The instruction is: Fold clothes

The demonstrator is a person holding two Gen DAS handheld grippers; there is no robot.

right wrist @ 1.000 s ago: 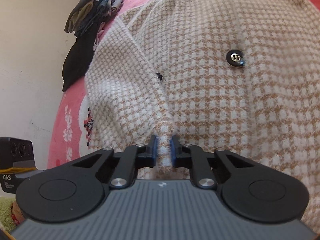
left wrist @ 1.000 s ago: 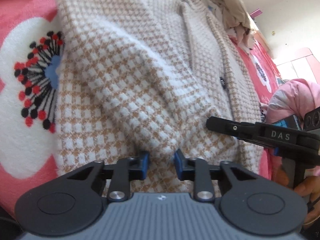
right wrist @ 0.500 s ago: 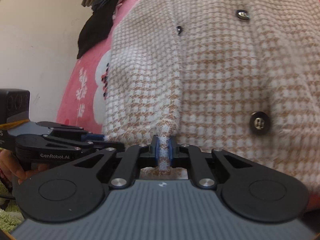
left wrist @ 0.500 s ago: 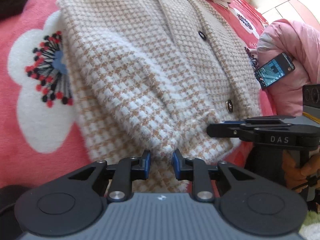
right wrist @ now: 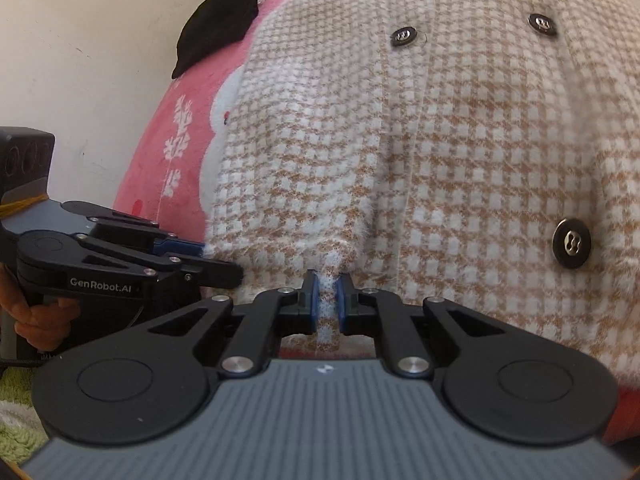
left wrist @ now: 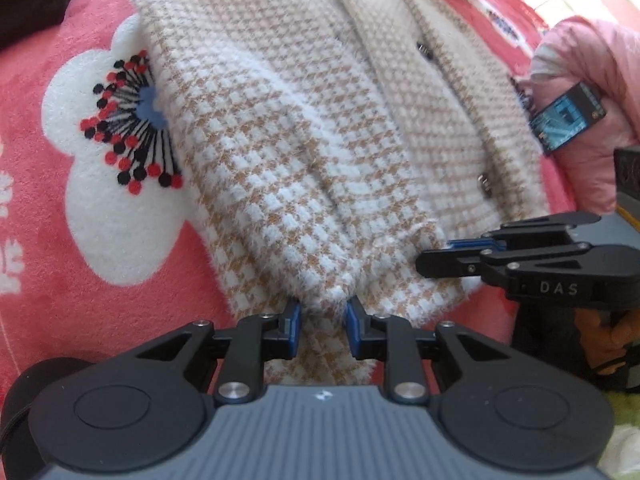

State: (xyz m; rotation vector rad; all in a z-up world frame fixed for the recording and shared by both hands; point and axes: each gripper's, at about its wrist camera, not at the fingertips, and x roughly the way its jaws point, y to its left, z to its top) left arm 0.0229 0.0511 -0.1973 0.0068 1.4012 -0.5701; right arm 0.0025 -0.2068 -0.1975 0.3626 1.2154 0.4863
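Note:
A cream and tan houndstooth cardigan (left wrist: 320,128) with dark buttons lies spread on a pink flowered blanket (left wrist: 100,240). My left gripper (left wrist: 322,320) is shut on a thick fold of its hem, near the lower left corner. In the right wrist view the same cardigan (right wrist: 460,140) fills the frame, and my right gripper (right wrist: 327,296) is shut on a thin pinch of its bottom edge. Both grippers hold the hem side by side: the right gripper (left wrist: 500,256) shows at the left view's right edge, and the left gripper (right wrist: 192,260) shows at the right view's left.
A phone (left wrist: 566,122) with a lit screen rests on a pink quilted garment (left wrist: 592,80) to the right. Dark clothes (right wrist: 220,32) are piled by the cream wall (right wrist: 80,60). A hand (right wrist: 44,316) grips the left handle. Green towelling (right wrist: 16,420) lies at the near edge.
Both grippers have pulled the hem back toward the near edge, so the cardigan lies stretched flatter and more of it shows. The two grippers have come closer together.

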